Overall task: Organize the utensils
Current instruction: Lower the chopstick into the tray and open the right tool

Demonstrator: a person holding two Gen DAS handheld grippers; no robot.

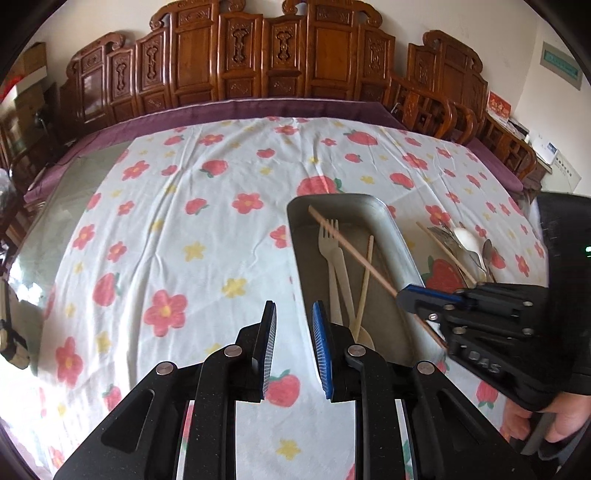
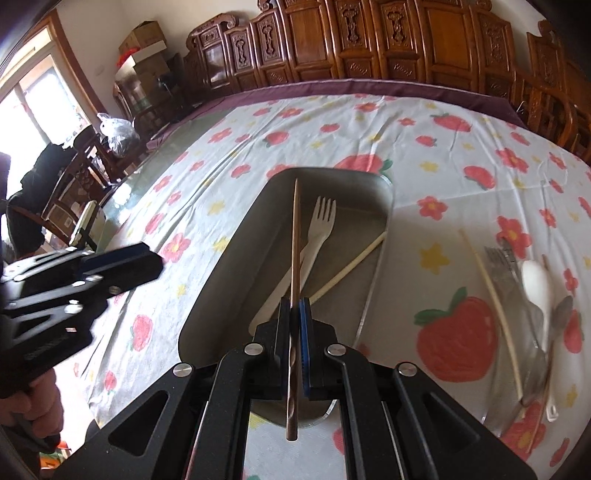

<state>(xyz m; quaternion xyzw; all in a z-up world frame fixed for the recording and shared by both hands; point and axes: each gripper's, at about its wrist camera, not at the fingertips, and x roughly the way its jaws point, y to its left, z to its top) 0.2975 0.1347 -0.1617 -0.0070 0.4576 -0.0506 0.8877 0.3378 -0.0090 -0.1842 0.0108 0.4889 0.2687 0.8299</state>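
Covering the table, a floral cloth — carved wooden screen behind, metal tray

carved wooden screen against cream wall; bright window left.

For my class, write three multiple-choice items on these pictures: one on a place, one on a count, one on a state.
1. Where does the white fork lie?
A. in the metal tray
B. on the bare cloth
C. on a chair

2. How many chopsticks lie on the cloth right of the tray?
A. none
B. one
C. three

3. What is the right gripper doing?
A. standing open
B. gripping a spoon
C. gripping a brown chopstick

Answers: 1 A, the fork rests inside the tray; 2 B, one pale chopstick lies beside the utensil pile; 3 C, its fingers clamp the stick.
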